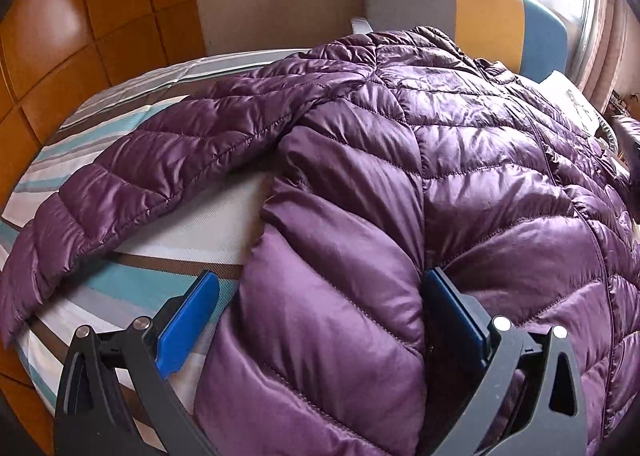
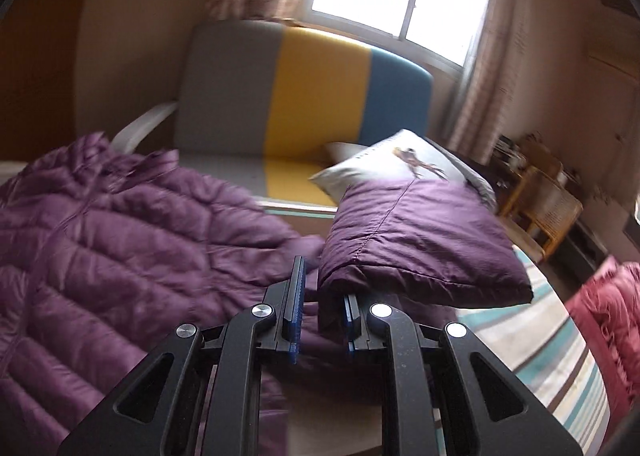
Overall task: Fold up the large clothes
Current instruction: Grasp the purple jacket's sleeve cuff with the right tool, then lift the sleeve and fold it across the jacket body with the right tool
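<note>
Pinching the purple jacket (image 2: 120,240) sleeve, right fingers (image 2: 298,296) nearly closed; left fingers (image 1: 188,316) spread astride its hem.

No readable text, labels or numbers appear anywhere.

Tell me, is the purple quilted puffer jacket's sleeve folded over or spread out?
Spread out. In the left wrist view the sleeve lies flat on the striped bedsheet, away from the purple quilted puffer jacket.
</note>
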Motion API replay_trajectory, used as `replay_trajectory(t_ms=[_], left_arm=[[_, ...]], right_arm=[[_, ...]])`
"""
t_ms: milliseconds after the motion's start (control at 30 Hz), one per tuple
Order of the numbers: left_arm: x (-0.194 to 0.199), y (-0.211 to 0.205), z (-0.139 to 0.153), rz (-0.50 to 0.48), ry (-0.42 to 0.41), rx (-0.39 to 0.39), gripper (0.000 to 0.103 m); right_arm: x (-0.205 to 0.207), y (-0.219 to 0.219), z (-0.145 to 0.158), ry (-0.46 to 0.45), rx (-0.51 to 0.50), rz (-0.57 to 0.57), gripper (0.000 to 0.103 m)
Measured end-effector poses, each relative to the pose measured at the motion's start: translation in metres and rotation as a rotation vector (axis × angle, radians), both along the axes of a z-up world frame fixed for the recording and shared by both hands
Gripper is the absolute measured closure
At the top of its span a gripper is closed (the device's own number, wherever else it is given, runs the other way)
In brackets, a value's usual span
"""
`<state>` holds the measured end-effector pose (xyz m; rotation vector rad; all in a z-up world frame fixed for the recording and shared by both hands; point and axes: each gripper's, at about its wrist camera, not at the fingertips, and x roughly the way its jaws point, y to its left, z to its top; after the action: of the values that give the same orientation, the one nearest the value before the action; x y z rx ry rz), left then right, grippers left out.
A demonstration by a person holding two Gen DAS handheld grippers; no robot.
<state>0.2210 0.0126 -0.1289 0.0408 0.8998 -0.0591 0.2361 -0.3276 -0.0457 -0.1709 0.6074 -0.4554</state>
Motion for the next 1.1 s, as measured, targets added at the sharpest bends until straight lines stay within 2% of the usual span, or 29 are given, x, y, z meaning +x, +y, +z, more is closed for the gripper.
replay_trajectory(t_ms=[133,267,367,400,500,567,700,833,1033,1100], left_arm=[[0.0,0.0,0.0,0.0,0.0,-0.003,0.002],[0.0,0.0,-0.001,0.0,0.0,-0.002,0.002],[0.0,0.0,0.0,0.0,0.0,-0.003,0.002],[0.0,0.0,0.0,0.0,0.001,-0.003,0.002],[0.0,0.0,0.0,0.0,0.0,-0.003,0.002],[0.0,0.001,0.0,0.0,0.0,-0.005,0.002],[-0.001,0.001,0.0,0.0,0.002,-0.007,0.002],[0.0,0.001,0.0,0.0,0.002,-0.007,0.002],[0.0,0.001,0.0,-0.001,0.001,-0.008,0.002],[0.0,0.001,0.0,-0.001,0.001,-0.006,0.002]], right_arm=[[0.009,0.055,-0.013,0.058,-0.156,0.14,0.087],[0.013,0.114,-0.023,0.08,-0.295,0.315,0.087],[0.014,0.149,-0.035,0.099,-0.391,0.405,0.087],[0.013,0.164,-0.043,0.112,-0.455,0.446,0.087],[0.005,0.192,-0.064,0.133,-0.603,0.537,0.087],[0.0,0.202,-0.072,0.136,-0.66,0.58,0.087],[-0.009,0.209,-0.079,0.133,-0.727,0.614,0.087],[-0.025,0.224,-0.089,0.081,-0.893,0.657,0.087],[-0.04,0.23,-0.091,0.055,-0.98,0.646,0.087],[-0.043,0.233,-0.09,0.063,-0.976,0.63,0.087]])
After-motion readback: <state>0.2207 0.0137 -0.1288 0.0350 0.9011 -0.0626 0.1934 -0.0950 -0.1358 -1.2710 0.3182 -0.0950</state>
